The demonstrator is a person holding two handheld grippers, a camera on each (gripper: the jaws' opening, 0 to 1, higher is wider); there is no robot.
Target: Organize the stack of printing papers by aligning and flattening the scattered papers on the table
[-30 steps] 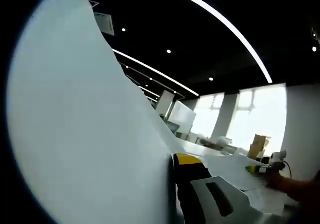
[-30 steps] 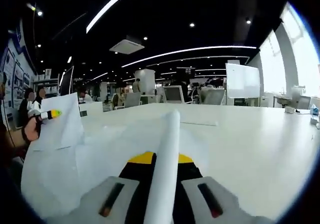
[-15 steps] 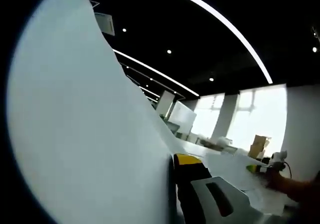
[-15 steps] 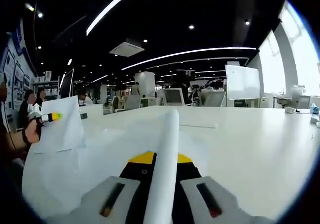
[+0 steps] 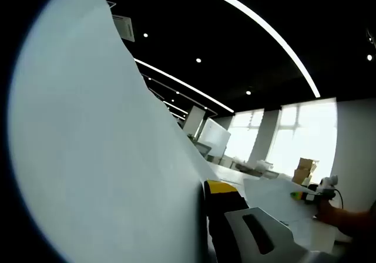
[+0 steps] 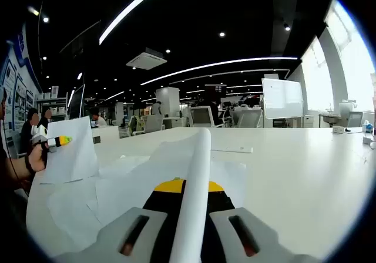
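Note:
A large white sheet (image 5: 106, 157) stands upright across the left half of the left gripper view, with my left gripper (image 5: 205, 219) shut on its lower edge; only the right jaw shows beside it. In the right gripper view, my right gripper (image 6: 188, 216) is shut on another sheet (image 6: 197, 175), seen edge-on and rising between the jaws. More loose sheets (image 6: 111, 192) lie spread on the white table (image 6: 294, 175). At the far left, a hand holds the left gripper (image 6: 56, 141) with its sheet (image 6: 73, 157) upright. The right gripper (image 5: 305, 196) and its sheet (image 5: 273, 195) show at the right.
The table stretches far to the right and back, with a thin flat item (image 6: 232, 149) lying on it. Office chairs and monitors (image 6: 202, 116) stand beyond the far edge. A person (image 6: 29, 128) is at the left. A cardboard box (image 5: 304, 170) sits by the windows.
The right gripper and its sheet have risen slightly off the table. The left gripper and its upright sheet have barely moved.

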